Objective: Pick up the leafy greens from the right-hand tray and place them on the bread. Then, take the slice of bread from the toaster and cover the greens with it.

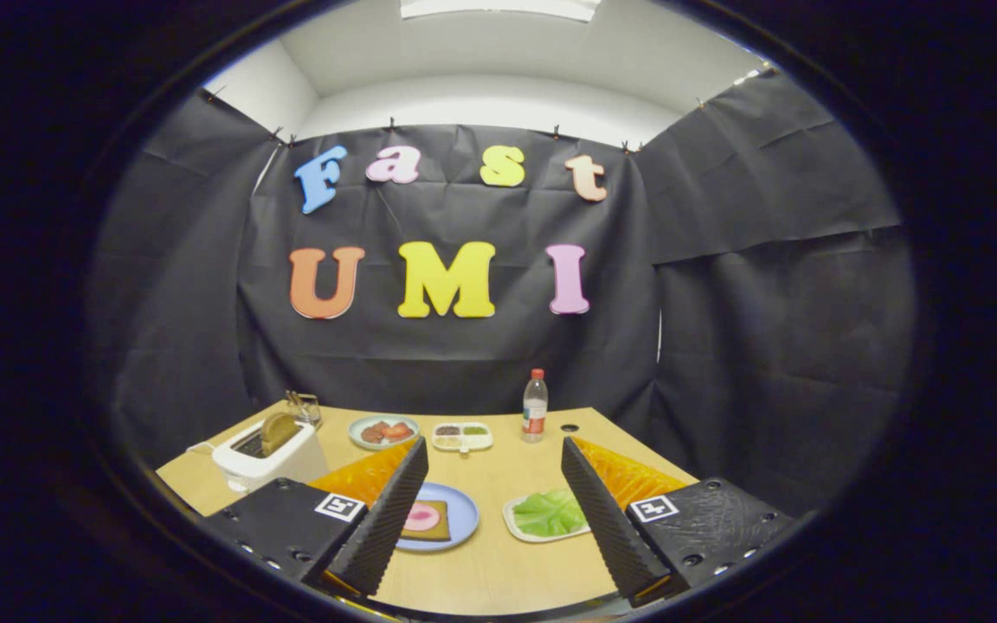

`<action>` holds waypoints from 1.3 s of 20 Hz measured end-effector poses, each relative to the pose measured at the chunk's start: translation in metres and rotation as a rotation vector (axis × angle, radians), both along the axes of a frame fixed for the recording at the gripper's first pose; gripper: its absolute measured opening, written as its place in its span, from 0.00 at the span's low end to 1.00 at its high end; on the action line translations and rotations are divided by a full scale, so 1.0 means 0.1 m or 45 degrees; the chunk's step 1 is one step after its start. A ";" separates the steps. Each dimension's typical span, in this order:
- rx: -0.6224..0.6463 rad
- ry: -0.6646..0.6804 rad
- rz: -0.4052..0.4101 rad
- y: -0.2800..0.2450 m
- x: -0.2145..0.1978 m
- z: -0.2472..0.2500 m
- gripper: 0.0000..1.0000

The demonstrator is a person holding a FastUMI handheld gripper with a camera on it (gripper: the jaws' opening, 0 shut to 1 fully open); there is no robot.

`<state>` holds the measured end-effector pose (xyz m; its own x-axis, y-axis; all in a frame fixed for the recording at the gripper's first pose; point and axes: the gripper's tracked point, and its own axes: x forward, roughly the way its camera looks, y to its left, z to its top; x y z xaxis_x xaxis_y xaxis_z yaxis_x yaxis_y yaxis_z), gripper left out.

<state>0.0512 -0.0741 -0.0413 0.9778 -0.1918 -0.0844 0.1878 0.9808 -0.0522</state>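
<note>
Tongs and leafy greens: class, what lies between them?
Gripper view: bare wooden table. The open tongs hover short of the greens on their white tray.

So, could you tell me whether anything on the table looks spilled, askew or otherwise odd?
Nothing stands out: the greens lie in their tray, the bread sits on its plate, a slice stands in the toaster, and the open gripper holds nothing.

Looks like I'm driving in a staged recording booth, not a real kitchen: black cloth walls (464, 346) clipped up around one wooden table (498, 562) with a toaster (269, 454) on it.
</note>
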 end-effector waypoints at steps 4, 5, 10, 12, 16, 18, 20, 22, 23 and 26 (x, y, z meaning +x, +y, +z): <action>-0.048 0.162 -0.100 -0.40 0.31 -0.39 0.95; -0.052 0.211 -0.134 -0.52 0.38 -0.50 0.95; -0.024 0.384 -0.190 -0.85 0.76 -0.88 0.95; -0.017 0.422 -0.182 -0.90 0.89 -1.05 0.95; 0.045 0.544 -0.125 -0.95 1.19 -1.47 0.95; 0.129 0.619 -0.089 -0.98 1.36 -1.68 0.95; 0.176 0.701 -0.079 -1.05 1.46 -1.87 0.95; 0.199 0.769 -0.058 -1.08 1.53 -2.03 0.95; 0.201 0.804 -0.059 -1.12 1.57 -2.12 0.95; 0.199 0.869 -0.064 -1.17 1.67 -2.29 0.94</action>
